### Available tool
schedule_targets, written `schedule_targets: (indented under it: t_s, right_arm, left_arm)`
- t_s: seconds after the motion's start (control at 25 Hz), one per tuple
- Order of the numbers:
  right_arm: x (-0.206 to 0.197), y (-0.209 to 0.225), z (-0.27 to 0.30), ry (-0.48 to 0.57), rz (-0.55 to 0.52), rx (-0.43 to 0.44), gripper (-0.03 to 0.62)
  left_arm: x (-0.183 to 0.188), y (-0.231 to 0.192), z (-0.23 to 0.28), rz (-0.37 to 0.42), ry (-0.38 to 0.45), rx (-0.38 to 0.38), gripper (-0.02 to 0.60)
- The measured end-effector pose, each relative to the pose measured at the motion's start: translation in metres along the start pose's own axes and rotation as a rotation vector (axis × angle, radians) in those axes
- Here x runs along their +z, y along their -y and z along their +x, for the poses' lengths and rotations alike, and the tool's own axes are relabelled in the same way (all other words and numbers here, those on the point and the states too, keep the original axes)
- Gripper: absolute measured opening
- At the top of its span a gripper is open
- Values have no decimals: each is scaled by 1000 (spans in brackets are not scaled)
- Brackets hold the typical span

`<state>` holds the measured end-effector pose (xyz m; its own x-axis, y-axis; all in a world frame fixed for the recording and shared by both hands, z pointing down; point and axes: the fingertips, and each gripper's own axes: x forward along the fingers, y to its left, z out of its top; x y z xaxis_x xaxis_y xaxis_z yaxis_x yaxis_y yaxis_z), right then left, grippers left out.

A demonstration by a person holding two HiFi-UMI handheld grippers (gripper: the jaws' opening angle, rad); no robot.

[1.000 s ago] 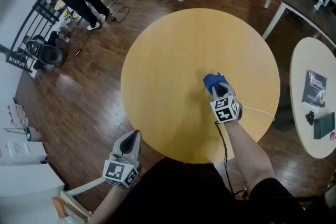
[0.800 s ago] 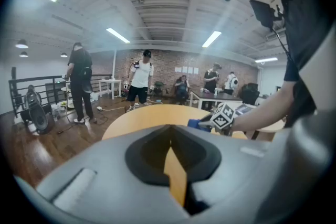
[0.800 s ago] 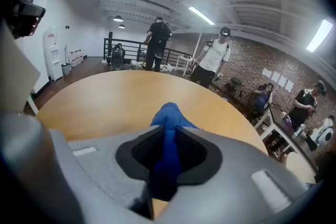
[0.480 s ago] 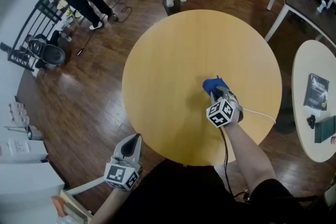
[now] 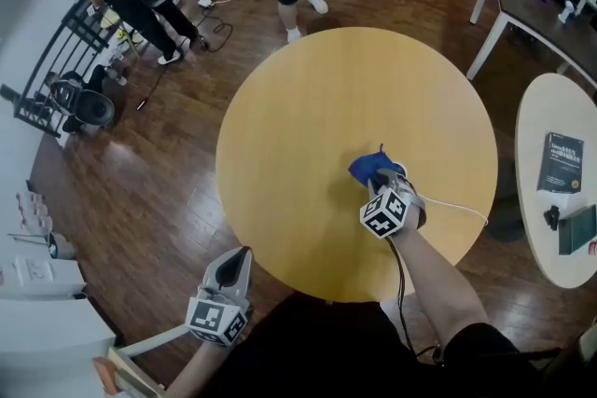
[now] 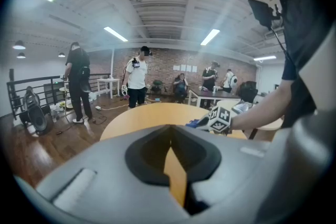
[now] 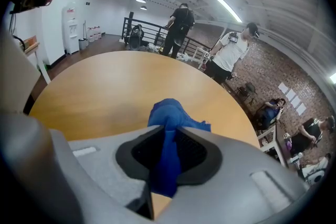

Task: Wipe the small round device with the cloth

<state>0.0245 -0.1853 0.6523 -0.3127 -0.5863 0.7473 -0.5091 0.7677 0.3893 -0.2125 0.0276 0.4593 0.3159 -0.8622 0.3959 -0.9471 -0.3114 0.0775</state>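
Right gripper (image 5: 386,185), its fingers clamped on a bunched blue cloth (image 5: 371,168), holds the cloth down on the round wooden bench (image 5: 308,107). A pale sliver at the cloth's right edge may be the device (image 5: 400,171), which is otherwise covered. Left gripper (image 5: 230,266), fingers closed on nothing, hangs beyond the bench's near edge, over the floor (image 5: 140,172).

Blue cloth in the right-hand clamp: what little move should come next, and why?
Probably a short rubbing stroke across the spot under it. The right gripper is shut on the blue cloth, whose bunched end rests on the round table; the small device seems hidden beneath, so I cannot confirm contact.
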Motion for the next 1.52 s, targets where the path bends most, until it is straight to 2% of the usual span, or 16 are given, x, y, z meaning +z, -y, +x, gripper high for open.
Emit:
schedule_targets:
  t_s: [0.24,0.36,0.52,0.6,0.68,0.8,0.88,0.96,1.08,1.24,1.52]
  right_arm:
    - [-5,-14,3,-4,-59,-11,66]
    - [-11,-29,7,-17,-56,38,66]
    - [-37,-53,17,-69,-39,122,66]
    - [-36,-55,10,-28,-34,129,66]
    - [-18,-46,-8,62,-55,86,66]
    - [15,-11,-39,178,-45,-50,66]
    - [27,16,-51,194,-18,-140,66]
    - [29,37,-47,159,-6,-191,66]
    - [21,51,-32,100,29,-178,66]
    - [11,51,-34,100,67,-169,64]
    - [3,59,-42,116,212,-179,64]
  left_arm:
    - [2,1,0,4,-9,-13,3]
    - [2,-1,-2,3,-7,-11,3]
    - [2,-1,-3,5,-7,-13,3]
    - [2,0,-3,4,-4,-14,3]
    - [2,-1,-4,-1,-1,-11,3]
    - [2,-7,-5,-9,4,-13,3]
    - [6,-11,-7,-15,19,-18,3]
    - [14,-18,-9,-20,39,-21,3]
    - [20,-25,-8,-22,44,-23,3]
    - [14,-17,-1,-39,35,-36,3]
    - [19,-19,4,-39,33,-47,3]
